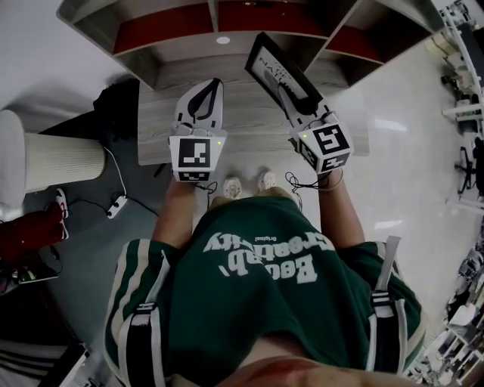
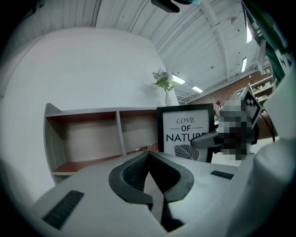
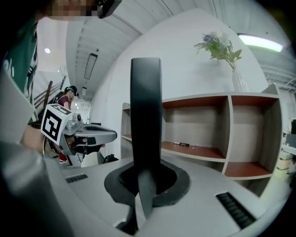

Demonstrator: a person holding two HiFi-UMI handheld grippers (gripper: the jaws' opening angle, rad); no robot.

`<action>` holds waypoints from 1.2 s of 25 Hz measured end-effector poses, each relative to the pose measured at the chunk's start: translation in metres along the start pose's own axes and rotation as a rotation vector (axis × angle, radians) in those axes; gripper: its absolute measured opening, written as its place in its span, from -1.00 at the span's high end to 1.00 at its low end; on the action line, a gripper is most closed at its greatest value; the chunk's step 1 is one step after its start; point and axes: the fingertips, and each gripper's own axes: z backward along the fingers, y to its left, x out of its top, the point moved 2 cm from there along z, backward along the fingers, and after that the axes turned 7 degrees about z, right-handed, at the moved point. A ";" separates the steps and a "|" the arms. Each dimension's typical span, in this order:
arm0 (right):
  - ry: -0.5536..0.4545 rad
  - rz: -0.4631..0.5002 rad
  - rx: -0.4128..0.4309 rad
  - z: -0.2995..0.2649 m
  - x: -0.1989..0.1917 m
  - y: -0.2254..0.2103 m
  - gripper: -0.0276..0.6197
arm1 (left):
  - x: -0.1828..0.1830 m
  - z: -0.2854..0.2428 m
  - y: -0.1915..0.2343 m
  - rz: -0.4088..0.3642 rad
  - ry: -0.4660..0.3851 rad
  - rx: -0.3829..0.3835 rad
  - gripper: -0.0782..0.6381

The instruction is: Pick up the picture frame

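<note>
Matt blk picture frame (image 1: 277, 68), wood-grain table (image 1: 253, 125), glossy floor (image 1: 408, 140).

Black picture frame (image 1: 281, 74), tilted, aloft

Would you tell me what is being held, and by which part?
The right gripper pinches the picture frame's side edge, low down; the left gripper holds nothing.

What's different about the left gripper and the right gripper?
The right gripper is shut on the picture frame. The left gripper holds nothing, and its jaws are together. In the head view the left gripper points almost straight at the shelf, while the right gripper slants toward the left. Both are white, with a marker cube at the back.
</note>
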 end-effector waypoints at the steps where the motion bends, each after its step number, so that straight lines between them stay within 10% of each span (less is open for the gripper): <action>1: -0.004 0.002 0.000 0.006 0.008 -0.002 0.80 | 0.007 0.001 -0.004 -0.003 -0.003 -0.003 0.73; 30: -0.059 -0.005 0.005 0.004 0.039 -0.034 0.80 | 0.036 -0.027 0.000 -0.015 -0.028 -0.007 0.73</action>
